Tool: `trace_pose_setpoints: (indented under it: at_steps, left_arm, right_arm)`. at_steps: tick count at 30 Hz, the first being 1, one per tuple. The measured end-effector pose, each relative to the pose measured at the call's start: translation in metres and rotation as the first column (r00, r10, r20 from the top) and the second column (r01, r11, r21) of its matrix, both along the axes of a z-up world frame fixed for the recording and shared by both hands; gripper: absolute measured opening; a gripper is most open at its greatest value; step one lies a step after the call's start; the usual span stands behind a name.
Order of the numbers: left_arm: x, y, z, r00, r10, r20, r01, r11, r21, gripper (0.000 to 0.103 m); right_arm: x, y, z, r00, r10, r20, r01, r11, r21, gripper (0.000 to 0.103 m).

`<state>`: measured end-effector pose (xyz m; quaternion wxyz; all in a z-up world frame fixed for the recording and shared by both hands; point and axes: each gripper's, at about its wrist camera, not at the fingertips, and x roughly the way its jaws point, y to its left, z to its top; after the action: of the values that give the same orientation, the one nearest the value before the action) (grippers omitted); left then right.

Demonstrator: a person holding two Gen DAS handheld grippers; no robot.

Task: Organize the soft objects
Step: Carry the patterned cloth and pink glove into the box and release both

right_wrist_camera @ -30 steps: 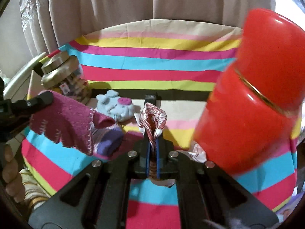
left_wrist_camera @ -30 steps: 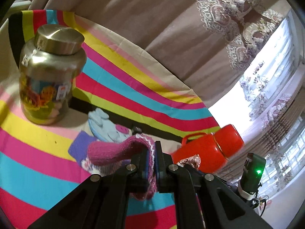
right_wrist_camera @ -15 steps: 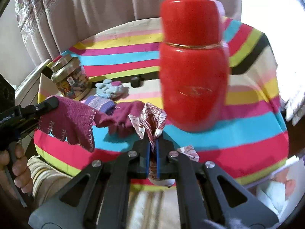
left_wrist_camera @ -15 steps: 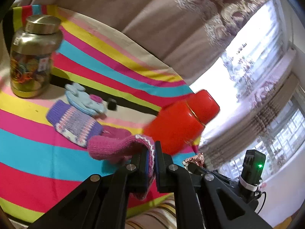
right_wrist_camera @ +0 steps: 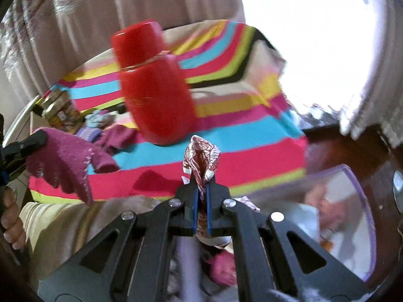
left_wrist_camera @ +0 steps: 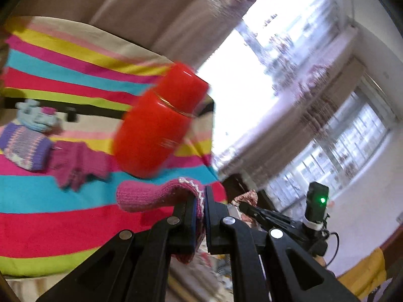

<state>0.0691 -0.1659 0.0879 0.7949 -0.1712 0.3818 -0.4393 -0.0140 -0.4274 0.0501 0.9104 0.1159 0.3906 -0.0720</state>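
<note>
- While both grippers pull back from the striped cloth (right_wrist_camera: 252, 136), more of its near edge and the room beyond show than half a second earlier, so I judge the two picked items are being carried off to wherever they get sorted
- At far left in the right wrist view, the left gripper (left_wrist_camera: 200, 201) has its fingers clamped on the cuff of a magenta glove (right_wrist_camera: 63, 161), which hangs clear of the cloth, a hand (right_wrist_camera: 10, 216) gripping the handle below
- Further along, a purple knit piece (left_wrist_camera: 24, 148), a pale blue soft toy (left_wrist_camera: 35, 117) and a second magenta glove (left_wrist_camera: 75, 162) lie on the cloth, untouched and now farther away
- The red flask (right_wrist_camera: 156, 88) stands mid-cloth; a second earlier it filled the right of the view, now it sits smaller and blurred
- To its right, the right gripper (right_wrist_camera: 200, 193) holds its fingers shut on a red-and-white patterned cloth (right_wrist_camera: 201, 158)
- At near right, a clear lilac-rimmed tub (right_wrist_camera: 362, 201) has come into view, possibly the drop-off
</note>
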Motion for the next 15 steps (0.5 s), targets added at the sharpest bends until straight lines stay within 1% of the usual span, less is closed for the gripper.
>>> trace_pose_setpoints:
  at_steps: [3, 6, 7, 10, 12, 13, 15]
  left_arm:
    - [-0.016, -0.027, 0.003, 0.996, -0.085, -0.009, 0.085, 0.996, -0.007, 0.005]
    - [-0.037, -0.056, 0.004, 0.984, -0.179, -0.015, 0.178, 0.984, -0.005, 0.005]
    - [-0.046, -0.069, 0.002, 0.975, -0.219, -0.022, 0.219, 0.976, -0.003, 0.005]
    - [-0.066, -0.093, -0.001, 0.955, -0.296, -0.034, 0.297, 0.955, 0.011, 0.005]
    - [-0.083, -0.111, -0.005, 0.933, -0.357, -0.048, 0.358, 0.933, 0.027, 0.005]
    - [-0.088, -0.116, -0.006, 0.926, -0.374, -0.052, 0.376, 0.926, 0.033, 0.005]
    - [-0.100, -0.130, -0.012, 0.902, -0.426, -0.072, 0.430, 0.901, 0.054, 0.006]
  right_arm:
    - [-0.020, -0.021, 0.003, 0.999, -0.045, -0.010, 0.044, 0.999, -0.019, 0.007]
    - [-0.042, -0.041, 0.005, 0.995, -0.093, -0.021, 0.092, 0.995, -0.040, 0.007]
    - [-0.050, -0.048, 0.006, 0.994, -0.111, -0.025, 0.109, 0.993, -0.045, 0.007]
    - [-0.068, -0.063, 0.005, 0.987, -0.157, -0.043, 0.154, 0.986, -0.060, 0.007]
    - [-0.080, -0.074, 0.002, 0.981, -0.187, -0.056, 0.184, 0.981, -0.065, 0.007]
    - [-0.083, -0.077, 0.000, 0.978, -0.199, -0.062, 0.194, 0.979, -0.068, 0.007]
    - [-0.094, -0.085, -0.003, 0.971, -0.225, -0.082, 0.219, 0.972, -0.080, 0.007]
